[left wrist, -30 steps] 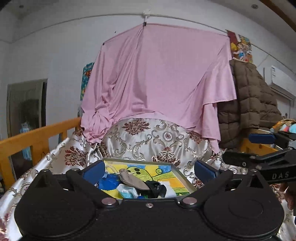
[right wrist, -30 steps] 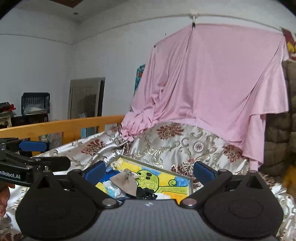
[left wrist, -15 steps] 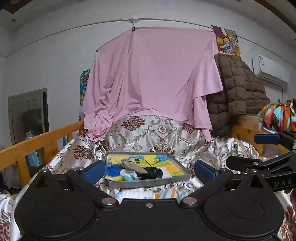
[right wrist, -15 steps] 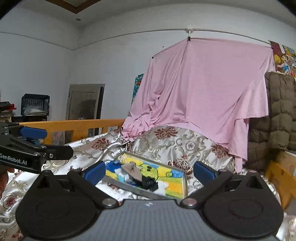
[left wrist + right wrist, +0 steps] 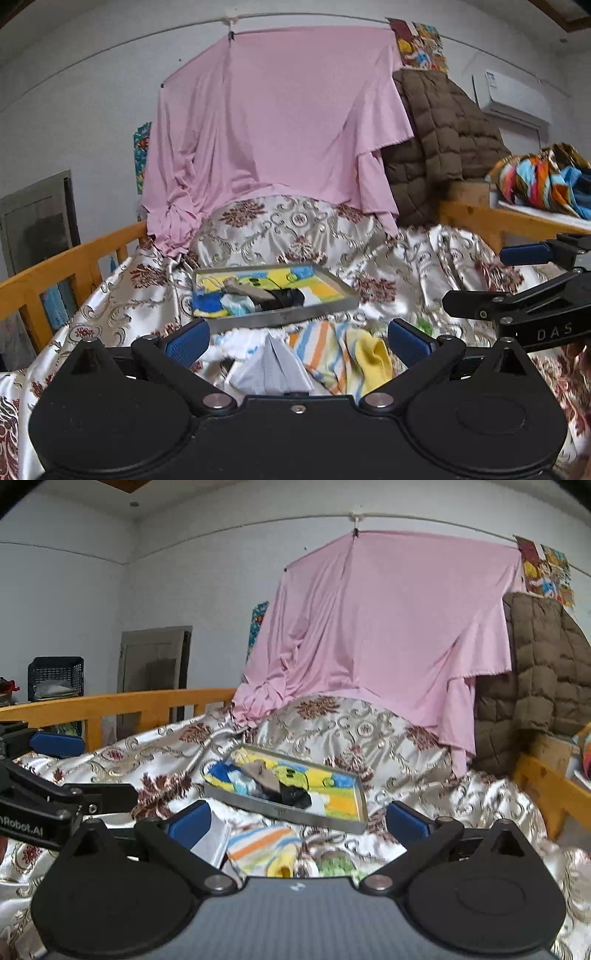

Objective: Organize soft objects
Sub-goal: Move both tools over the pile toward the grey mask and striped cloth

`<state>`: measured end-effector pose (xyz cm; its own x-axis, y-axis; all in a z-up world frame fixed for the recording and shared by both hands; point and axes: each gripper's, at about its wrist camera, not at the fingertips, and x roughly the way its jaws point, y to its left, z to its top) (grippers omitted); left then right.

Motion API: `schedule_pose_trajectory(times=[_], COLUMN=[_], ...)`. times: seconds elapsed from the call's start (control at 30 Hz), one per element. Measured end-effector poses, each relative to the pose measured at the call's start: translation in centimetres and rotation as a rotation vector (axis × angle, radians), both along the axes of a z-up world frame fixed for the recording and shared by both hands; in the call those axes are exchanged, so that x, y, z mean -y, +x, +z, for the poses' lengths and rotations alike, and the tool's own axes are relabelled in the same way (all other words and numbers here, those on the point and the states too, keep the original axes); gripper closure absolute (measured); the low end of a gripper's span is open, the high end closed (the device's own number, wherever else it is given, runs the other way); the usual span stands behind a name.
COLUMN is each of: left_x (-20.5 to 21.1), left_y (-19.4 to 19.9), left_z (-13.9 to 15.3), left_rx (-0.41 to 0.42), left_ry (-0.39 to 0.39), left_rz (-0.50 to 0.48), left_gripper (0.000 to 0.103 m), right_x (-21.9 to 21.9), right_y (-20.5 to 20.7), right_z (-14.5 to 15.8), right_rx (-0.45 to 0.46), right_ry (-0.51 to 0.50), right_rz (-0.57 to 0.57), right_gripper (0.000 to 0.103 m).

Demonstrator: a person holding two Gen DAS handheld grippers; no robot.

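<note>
Both grippers pull back from the tray, and loose socks come into view.

The left gripper [image 5: 295, 341] and right gripper [image 5: 295, 823] hold their blue-padded fingers [image 5: 186, 341] wide and empty, now hovering over a striped orange-and-yellow sock [image 5: 343, 354] and a folded grey cloth [image 5: 271, 365] near the bed's front edge; the colourful metal tray [image 5: 280, 319], already holding socks, sits further back, so those pieces look next.
</note>
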<state>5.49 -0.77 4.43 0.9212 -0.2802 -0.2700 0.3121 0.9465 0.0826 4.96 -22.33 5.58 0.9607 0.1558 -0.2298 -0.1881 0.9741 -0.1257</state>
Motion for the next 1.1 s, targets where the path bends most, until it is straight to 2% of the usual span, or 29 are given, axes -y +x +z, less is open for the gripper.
schedule_pose_trajectory(times=[0.37, 0.63, 0.83, 1.1], left_x=[0.0, -0.1, -0.2, -0.4], left_y=[0.4, 0.7, 0.8, 1.3], left_z=[-3.2, -5.2, -6.4, -7.4], left_rx=[-0.083, -0.138, -0.165, -0.198], left_ry=[0.059, 0.105, 0.136, 0.162], left_rz=[-0.01, -0.012, -0.013, 0.004], left_gripper=[0.001, 0.001, 0.001, 0.001], right_x=[0.6, -0.2, -1.0, -1.6], right_y=[0.4, 0.9, 1.5, 2.0], right_z=[-3.4, -6.2, -7.4, -8.1], right_rx=[-0.094, -0.174, -0.23, -0.251], right_ry=[0.002, -0.065, -0.092, -0.118], right_rz=[-0.02, -0.015, 0.008, 0.034], right_gripper=[0.0, 0.0, 0.0, 0.0])
